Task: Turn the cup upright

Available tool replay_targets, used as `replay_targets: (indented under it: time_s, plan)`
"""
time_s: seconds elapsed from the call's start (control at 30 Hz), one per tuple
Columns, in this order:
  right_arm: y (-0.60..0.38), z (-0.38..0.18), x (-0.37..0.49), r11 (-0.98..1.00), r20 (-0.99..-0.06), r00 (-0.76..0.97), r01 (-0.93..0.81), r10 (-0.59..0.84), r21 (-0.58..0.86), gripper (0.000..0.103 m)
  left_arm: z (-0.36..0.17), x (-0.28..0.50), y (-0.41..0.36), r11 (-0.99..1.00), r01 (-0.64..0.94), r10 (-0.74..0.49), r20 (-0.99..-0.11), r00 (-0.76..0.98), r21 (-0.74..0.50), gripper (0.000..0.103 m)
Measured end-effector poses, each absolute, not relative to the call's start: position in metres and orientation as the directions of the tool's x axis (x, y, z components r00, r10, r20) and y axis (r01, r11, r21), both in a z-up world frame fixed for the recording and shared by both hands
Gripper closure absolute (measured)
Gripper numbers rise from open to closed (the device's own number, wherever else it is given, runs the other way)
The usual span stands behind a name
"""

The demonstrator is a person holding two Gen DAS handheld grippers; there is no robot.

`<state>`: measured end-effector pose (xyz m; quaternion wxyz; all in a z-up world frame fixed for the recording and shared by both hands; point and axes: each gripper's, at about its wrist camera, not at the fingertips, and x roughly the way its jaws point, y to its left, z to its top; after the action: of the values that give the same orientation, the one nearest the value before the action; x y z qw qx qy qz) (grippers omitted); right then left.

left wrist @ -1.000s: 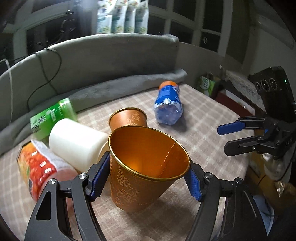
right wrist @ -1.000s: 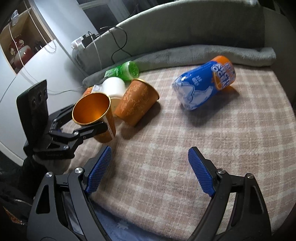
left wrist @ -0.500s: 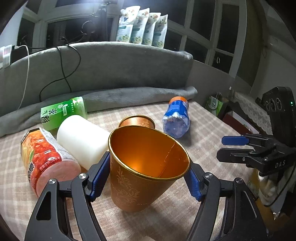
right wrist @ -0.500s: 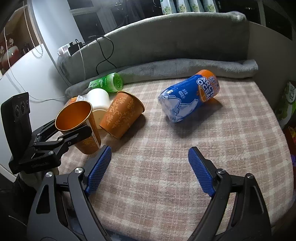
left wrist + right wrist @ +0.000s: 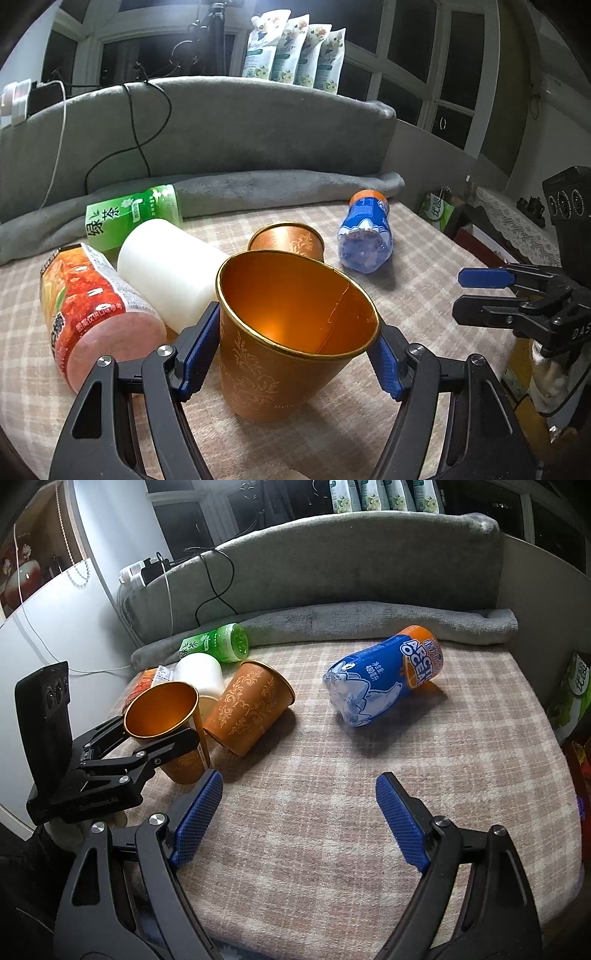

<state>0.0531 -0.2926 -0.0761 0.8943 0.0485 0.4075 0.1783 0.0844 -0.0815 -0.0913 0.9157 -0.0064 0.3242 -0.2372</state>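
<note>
My left gripper [image 5: 291,354] is shut on an orange patterned cup [image 5: 291,332], mouth up and nearly upright, its base on or just above the checked cloth [image 5: 424,258]. The same cup [image 5: 166,720] shows in the right wrist view inside the left gripper [image 5: 155,746]. A second orange cup [image 5: 251,709] lies on its side just behind it; it also shows in the left wrist view [image 5: 288,240]. My right gripper [image 5: 295,823] is open and empty over the near cloth; it also shows in the left wrist view [image 5: 480,295].
A white cylinder [image 5: 170,269], a red-labelled bottle [image 5: 88,310] and a green tea bottle [image 5: 129,218] lie left of the cups. A blue bottle [image 5: 384,679] lies at centre right. A grey rolled blanket [image 5: 369,624] and sofa back bound the far side.
The left gripper has tipped the held cup further toward upright and lowered it to the cloth. The right gripper has stayed open and drawn back slightly.
</note>
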Motion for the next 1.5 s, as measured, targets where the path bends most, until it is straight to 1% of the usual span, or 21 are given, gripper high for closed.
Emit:
replay_targets:
  time_s: [0.57,0.6,0.67,0.73,1.17,1.33,1.5]
  plan:
    - [-0.287,-0.076,0.053,0.927,-0.709,0.601,-0.292,0.37,0.237,0.016,-0.103,0.083,-0.073,0.891,0.428,-0.42,-0.641,0.642,-0.155,0.03]
    - [-0.286,-0.076,0.053,0.926,-0.708,0.601,-0.294,0.371,0.235,0.016,-0.103,0.082,-0.073,0.89,0.429,-0.42,-0.643,0.641,-0.154,0.03]
    - [-0.285,-0.075,0.052,0.926,-0.707,0.601,-0.297,0.372,0.235,0.016,-0.103,0.081,-0.073,0.89,0.431,-0.419,-0.647,0.637,-0.151,0.024]
    - [-0.284,-0.075,0.052,0.924,-0.706,0.601,-0.301,0.375,0.235,0.016,-0.103,0.079,-0.073,0.888,0.434,-0.419,-0.649,0.635,-0.149,0.022]
    - [-0.273,-0.067,0.047,0.919,-0.693,0.61,-0.323,0.384,0.226,0.016,-0.097,0.061,-0.055,0.899,0.419,-0.392,-0.654,0.647,-0.124,0.021]
    - [-0.265,-0.06,0.041,0.92,-0.677,0.631,-0.334,0.379,0.205,0.016,-0.089,0.046,-0.038,0.917,0.383,-0.36,-0.643,0.676,-0.11,0.021]
    - [-0.26,-0.05,0.036,0.928,-0.641,0.676,-0.328,0.363,0.179,0.016,-0.062,0.029,-0.022,0.953,0.291,-0.281,-0.575,0.768,-0.077,0.021]
